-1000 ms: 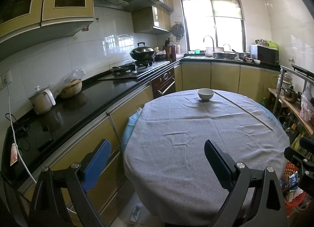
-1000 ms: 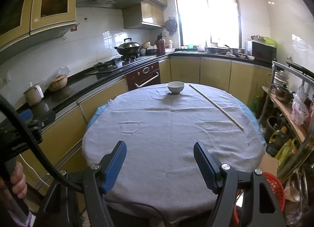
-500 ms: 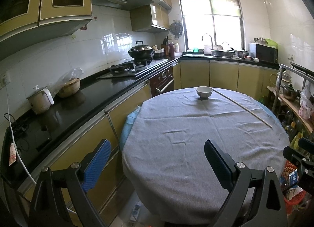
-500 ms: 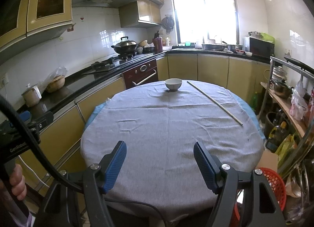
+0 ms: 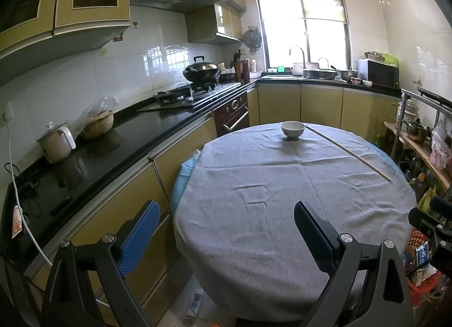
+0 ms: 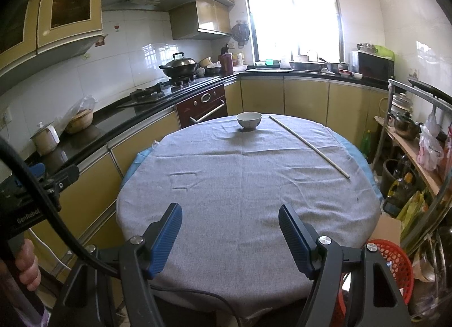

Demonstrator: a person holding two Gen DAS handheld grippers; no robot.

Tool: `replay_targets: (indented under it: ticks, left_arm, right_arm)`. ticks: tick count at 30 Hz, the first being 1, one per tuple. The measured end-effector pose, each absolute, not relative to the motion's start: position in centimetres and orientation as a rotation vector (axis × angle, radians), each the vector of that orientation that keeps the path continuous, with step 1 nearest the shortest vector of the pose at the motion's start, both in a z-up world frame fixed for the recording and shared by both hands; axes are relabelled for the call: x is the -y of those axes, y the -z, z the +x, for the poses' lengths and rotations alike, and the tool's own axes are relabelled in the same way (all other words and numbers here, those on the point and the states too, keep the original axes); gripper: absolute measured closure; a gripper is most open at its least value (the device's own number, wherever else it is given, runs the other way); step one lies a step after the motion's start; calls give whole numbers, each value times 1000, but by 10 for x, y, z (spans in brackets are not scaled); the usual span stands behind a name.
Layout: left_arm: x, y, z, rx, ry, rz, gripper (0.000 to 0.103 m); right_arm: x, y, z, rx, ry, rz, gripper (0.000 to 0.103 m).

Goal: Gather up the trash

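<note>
Since there's no obvious trash on the cloth-covered surface (image 6: 245,185) besides a bowl (image 6: 249,120) and stick (image 6: 308,145), both grippers, left gripper (image 5: 226,236) and right gripper (image 6: 230,238), hover with fingers spread wide, empty, probably just scoping things out.

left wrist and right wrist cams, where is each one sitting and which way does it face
Left wrist: on the left gripper, off the table's near left edge, facing the window; its open fingers show.
Right wrist: on the right gripper, at the table's near edge, facing likewise; open fingers and left hand show.
Shared: bowl, long stick, grey tablecloth.
</note>
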State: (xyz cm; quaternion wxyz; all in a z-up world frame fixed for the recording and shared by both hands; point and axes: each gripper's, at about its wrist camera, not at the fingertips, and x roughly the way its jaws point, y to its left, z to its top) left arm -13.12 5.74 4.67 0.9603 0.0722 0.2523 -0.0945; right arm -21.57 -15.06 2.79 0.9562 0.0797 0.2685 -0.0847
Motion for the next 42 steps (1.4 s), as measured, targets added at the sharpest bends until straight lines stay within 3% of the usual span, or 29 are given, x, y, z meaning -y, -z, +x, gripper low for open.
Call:
replay_targets:
  ticks: [18,42]
  left_arm:
    - [-37,-36,-109,-565,200,138,7]
    - [31,-17,-9,-684,252,186,7]
  right_arm:
    - [167,-31,-202,-553,187,158,29]
    - [227,-27,-113,-644,232,215,29]
